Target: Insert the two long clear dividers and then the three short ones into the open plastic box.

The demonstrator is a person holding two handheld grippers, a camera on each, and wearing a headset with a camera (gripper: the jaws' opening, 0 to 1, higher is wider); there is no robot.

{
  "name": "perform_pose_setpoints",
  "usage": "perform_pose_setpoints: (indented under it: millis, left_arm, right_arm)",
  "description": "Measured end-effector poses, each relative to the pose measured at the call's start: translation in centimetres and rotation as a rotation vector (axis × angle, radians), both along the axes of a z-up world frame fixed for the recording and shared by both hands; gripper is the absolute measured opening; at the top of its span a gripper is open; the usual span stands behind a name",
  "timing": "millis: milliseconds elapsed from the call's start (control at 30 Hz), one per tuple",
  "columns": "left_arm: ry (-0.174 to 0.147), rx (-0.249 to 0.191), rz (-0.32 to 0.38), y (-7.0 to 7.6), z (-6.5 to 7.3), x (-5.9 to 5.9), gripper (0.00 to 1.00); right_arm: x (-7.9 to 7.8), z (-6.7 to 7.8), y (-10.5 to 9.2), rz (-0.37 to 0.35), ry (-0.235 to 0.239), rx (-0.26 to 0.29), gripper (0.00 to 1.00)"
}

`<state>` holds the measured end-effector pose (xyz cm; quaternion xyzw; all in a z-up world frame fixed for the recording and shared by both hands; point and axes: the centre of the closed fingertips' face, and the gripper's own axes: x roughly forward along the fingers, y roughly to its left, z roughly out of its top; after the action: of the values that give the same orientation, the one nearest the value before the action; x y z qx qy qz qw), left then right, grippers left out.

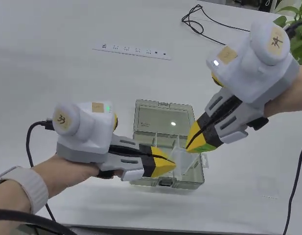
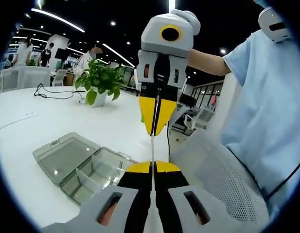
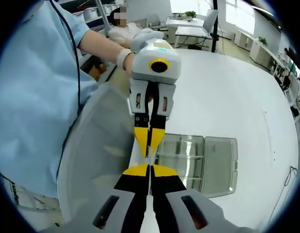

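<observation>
Wrist band: a pale wrist band is sitting on the person's left wrist, at the near-left edge of the head view.
Left tool: the left tool is reaching in from the near left. Its yellow jaws are pressing together on the near-left edge of the divider.
Divider: a clear divider is hanging between the two tools, above the near-right part of the box and apparently not yet seated. In both gripper views it is showing edge-on as a thin line.
Box: the open plastic box is lying on the white table, with its base toward the person.
Partitions: clear partitions are already standing in the base. Their number is too hard to tell.
Right tool: the right tool is coming down from the far right. Its jaws are pinching the divider's far-right edge.
Lid: the lid is lying flat on the far side of the base.
Power strip: a white power strip is lying well beyond the box.
Cable: a black cable is trailing across the far table.
Plant: a green plant is standing at the far right corner.
Step in hand: judging by the partitions already in the base, this is looking like one of the short dividers being placed.
Next move: the divider is needing to be squared to its slots and lowered evenly. Both tools should be opening only once it is sitting down.
</observation>
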<state>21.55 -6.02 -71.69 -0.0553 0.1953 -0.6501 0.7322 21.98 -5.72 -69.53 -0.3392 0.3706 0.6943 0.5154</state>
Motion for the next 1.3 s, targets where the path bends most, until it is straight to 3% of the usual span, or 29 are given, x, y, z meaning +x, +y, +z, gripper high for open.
perform_pose_setpoints:
  millis: [300,733,800,900,967,1133,1200,1300]
  left_arm:
    - [0.001,-0.009,0.005,0.0,0.2,0.0,0.00]
    - [-0.003,0.030,0.011,0.3,-0.4,0.2,0.00]
    - [0.009,0.034,0.014,0.3,-0.5,0.2,0.00]
    - [-0.002,0.045,0.031,0.6,-0.7,0.5,0.00]
    - [-0.005,0.051,0.045,0.7,-0.9,0.7,0.08]
    - [-0.060,0.109,0.094,1.6,-1.8,1.5,0.29]
    - [-0.066,0.121,0.117,1.9,-2.1,1.9,0.38]
    - [-0.088,0.144,0.149,2.6,-2.5,2.4,0.45]
  right_arm:
    - [0.0,-0.6,-0.3,0.006,0.007,-0.031,0.03]
    - [0.2,-0.9,0.2,0.015,-0.012,-0.053,0.02]
    - [0.2,-1.0,0.3,0.018,-0.009,-0.059,0.02]
    - [0.4,-1.1,0.5,0.018,-0.017,-0.060,0.02]
    - [0.8,-1.1,0.5,0.014,-0.033,-0.060,0.02]
    - [2.2,-1.7,0.3,-0.027,-0.068,-0.070,0.02]
    - [2.9,-2.0,0.1,-0.044,-0.080,-0.074,0.02]
    - [3.5,-2.3,0.1,-0.075,-0.098,-0.078,0.02]
